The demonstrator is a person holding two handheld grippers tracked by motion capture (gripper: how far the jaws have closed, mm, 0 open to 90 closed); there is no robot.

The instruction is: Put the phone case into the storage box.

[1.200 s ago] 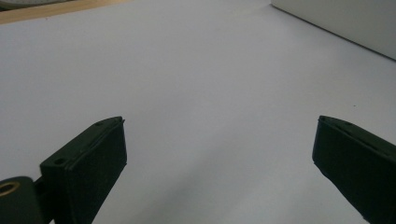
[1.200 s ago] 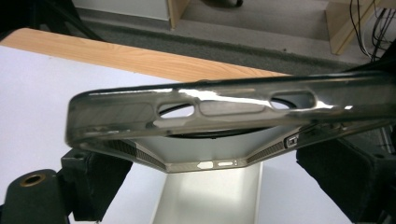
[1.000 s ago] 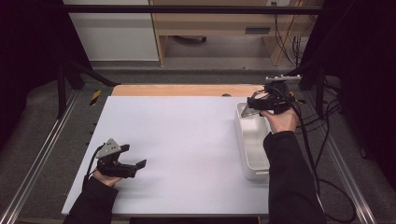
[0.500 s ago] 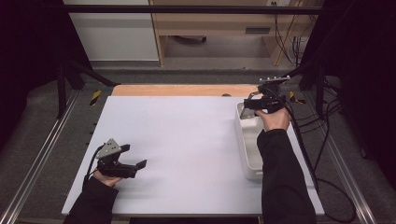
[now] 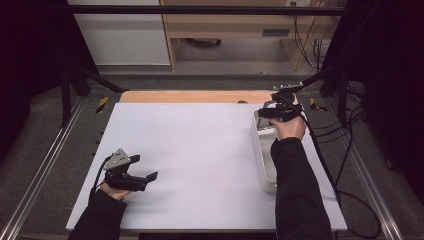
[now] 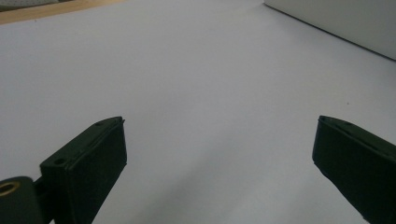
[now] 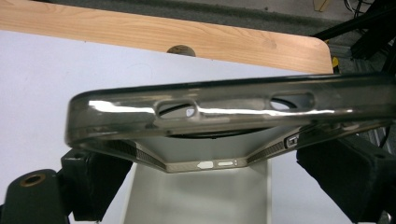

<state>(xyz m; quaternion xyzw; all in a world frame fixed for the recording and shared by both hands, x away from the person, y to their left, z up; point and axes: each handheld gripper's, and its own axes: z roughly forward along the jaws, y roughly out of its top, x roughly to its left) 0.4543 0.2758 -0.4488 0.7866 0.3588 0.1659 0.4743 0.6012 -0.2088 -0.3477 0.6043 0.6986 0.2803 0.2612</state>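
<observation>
— Where the left gripper [image 5: 145, 176] sits at the near left of the white table top [image 5: 190, 150], how do its fingers [image 6: 86, 168] stand?

— Spread wide apart, with nothing between them but bare white surface. In the left gripper view the two black pads rise from the bottom corners, and past their tips the table runs on to a white wall of the tray at the upper right, well apart from them.

— And the right gripper [image 5: 267, 113]?

— Held up over the far end of the white tray [image 5: 260, 150], which lies along the right side of the table. Its fingers [image 7: 100, 172] are closed on a smoky, see-through phone case [image 7: 224, 116]. In the right gripper view the case lies crosswise between the pads, its side wall with button cut-outs facing the camera, and it reaches beyond both fingers.

— What lies beyond those fingertips?

— Under the case, the tray's pale inside. Further on, more white table top, then the wooden edge [image 7: 163, 32] of the bench with a round dark knot in it, and dark floor after that
</observation>
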